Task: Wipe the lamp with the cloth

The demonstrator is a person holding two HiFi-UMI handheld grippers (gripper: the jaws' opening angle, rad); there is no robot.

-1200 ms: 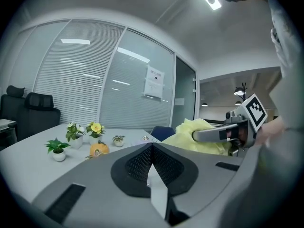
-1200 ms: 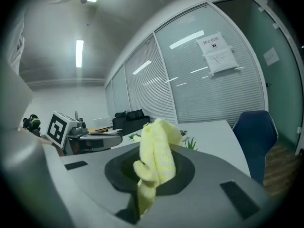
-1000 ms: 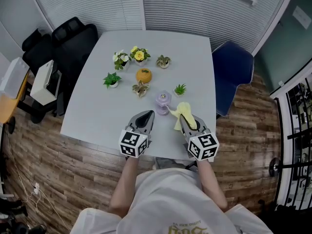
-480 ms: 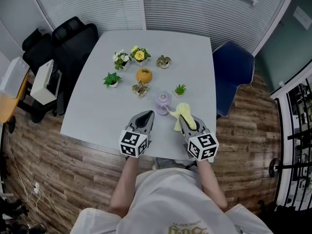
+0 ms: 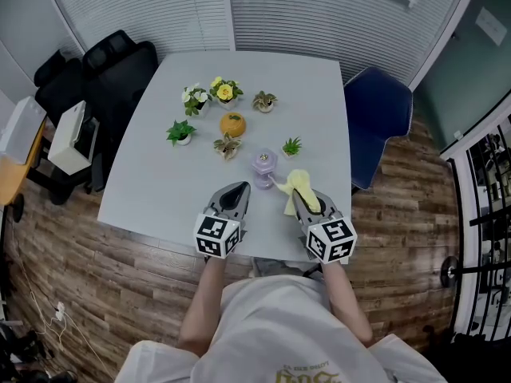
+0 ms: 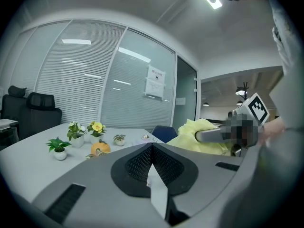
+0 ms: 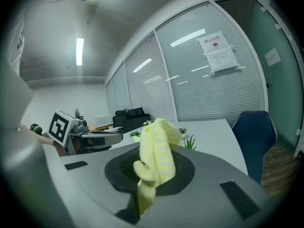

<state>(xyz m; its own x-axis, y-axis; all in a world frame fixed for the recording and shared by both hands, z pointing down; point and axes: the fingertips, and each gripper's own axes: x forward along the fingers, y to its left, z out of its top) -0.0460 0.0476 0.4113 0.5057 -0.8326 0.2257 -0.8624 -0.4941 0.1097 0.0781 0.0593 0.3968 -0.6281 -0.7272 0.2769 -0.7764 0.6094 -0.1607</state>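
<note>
R gripper (image 5: pixel 297 201) is clamped on the yellow cloth (image 5: pixel 300 182). The bunched fabric sticks out past its tips, so cloth rather than metal meets the lamp. The lamp (image 5: pixel 266 164), small and lilac, stands on the table (image 5: pixel 160 190) just beyond the cloth, to its left. The cloth's edge looks to touch the lamp's base, tho the head view is too small to be sure. L gripper (image 5: pixel 238 191) is closed on nothing and hangs near the lamp's other side, prob. to steady it. The plant pots (image 5: pixel 182 132) and orange ornament (image 5: pixel 233 124) sit further back, clear of the wiping.
</note>
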